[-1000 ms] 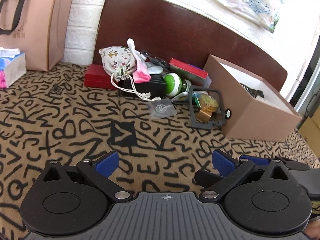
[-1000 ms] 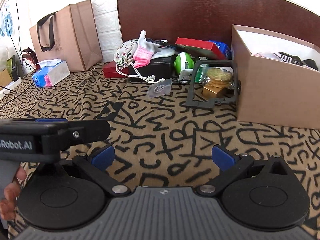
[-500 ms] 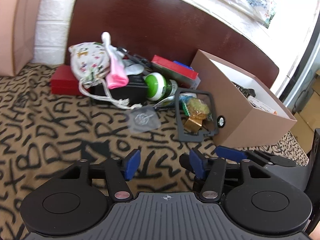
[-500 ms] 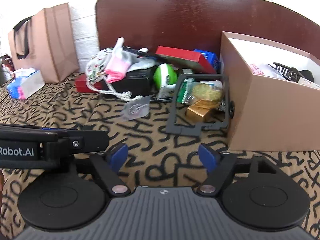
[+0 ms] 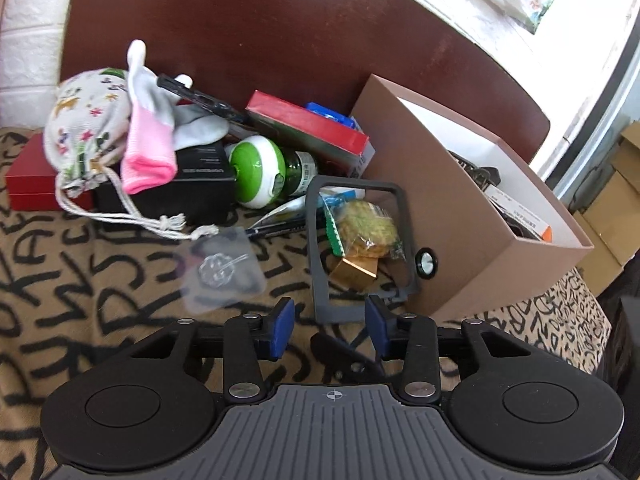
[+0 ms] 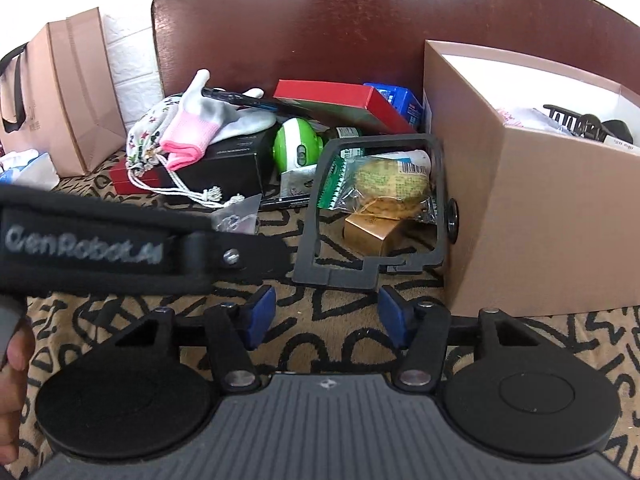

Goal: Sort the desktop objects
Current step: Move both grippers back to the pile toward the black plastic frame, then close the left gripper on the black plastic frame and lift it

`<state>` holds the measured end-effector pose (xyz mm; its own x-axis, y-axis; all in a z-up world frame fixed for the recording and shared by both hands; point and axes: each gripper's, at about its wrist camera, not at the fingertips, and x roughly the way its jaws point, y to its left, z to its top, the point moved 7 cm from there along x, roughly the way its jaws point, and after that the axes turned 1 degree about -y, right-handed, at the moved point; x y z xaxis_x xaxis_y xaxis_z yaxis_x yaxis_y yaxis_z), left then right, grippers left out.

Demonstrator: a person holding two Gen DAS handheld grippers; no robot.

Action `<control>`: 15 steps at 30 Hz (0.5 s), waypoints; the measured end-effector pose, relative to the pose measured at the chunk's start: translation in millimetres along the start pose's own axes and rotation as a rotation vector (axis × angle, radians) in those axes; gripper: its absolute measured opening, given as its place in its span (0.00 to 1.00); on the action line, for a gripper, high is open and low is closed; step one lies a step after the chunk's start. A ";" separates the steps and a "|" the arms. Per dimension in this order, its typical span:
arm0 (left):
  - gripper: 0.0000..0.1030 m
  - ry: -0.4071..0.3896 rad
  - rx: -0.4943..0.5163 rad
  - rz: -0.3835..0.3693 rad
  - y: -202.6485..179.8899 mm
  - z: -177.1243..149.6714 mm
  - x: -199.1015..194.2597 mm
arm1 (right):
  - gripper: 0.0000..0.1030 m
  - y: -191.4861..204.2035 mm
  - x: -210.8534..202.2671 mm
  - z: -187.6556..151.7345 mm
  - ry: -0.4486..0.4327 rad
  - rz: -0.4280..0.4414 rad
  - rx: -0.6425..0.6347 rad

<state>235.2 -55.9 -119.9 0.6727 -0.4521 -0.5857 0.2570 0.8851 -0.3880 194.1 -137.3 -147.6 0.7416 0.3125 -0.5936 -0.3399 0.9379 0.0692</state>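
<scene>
Two grippers: both point down at a cloth with black letter shapes on tan (image 5: pixel 100 280), short of a heap of clutter.
Left gripper (image 5: pixel 329 330): blue-padded jaws closing, nothing between them but cloth and a black part that may be the other gripper's finger; pads touch no object.
Right gripper (image 6: pixel 325 316): blue-padded jaws closing over bare cloth, holding nothing; the left tool's black strap crosses the left of its view.
Dark grey rectangular plastic frame (image 5: pixel 352 248): flat on the cloth just beyond both grippers, its far side against the box.
Clear-wrapped green biscuit packet (image 5: pixel 366 230): inside the frame, resting on a small gold box (image 5: pixel 354 272).
Open brown cardboard box with white lining (image 5: pixel 452 216): right of the frame, some items already in it.
Clear plastic sachet (image 5: pixel 222 270): on the cloth left of the frame.
Green-and-white round bottle (image 5: pixel 260 172): lying behind the frame.
Black box (image 5: pixel 188 192): left of the bottle, a pink-cuffed white glove (image 5: pixel 150 136) draped on it.
Floral drawstring pouch (image 5: pixel 84 128): at the heap's left end, above a red box (image 5: pixel 28 184).
Flat red carton (image 5: pixel 308 128): leaning behind the bottle.
</scene>
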 end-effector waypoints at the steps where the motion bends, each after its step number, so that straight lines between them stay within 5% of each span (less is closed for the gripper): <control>1: 0.53 0.002 -0.007 0.002 0.7 1.6 3.6 | 0.60 -1.1 2.1 0.0 0.000 -0.004 0.006; 9: 0.41 0.032 -0.070 -0.014 8.2 12.8 32.1 | 0.56 -7.5 9.6 3.3 -0.028 -0.026 0.038; 15: 0.42 0.032 -0.087 -0.016 8.0 15.2 43.8 | 0.47 -10.7 10.7 3.0 -0.040 -0.022 0.051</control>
<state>277.3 -66.9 -137.9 0.6465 -0.4702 -0.6008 0.2049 0.8656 -0.4569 207.4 -143.6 -152.3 0.7715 0.2963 -0.5631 -0.2940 0.9508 0.0975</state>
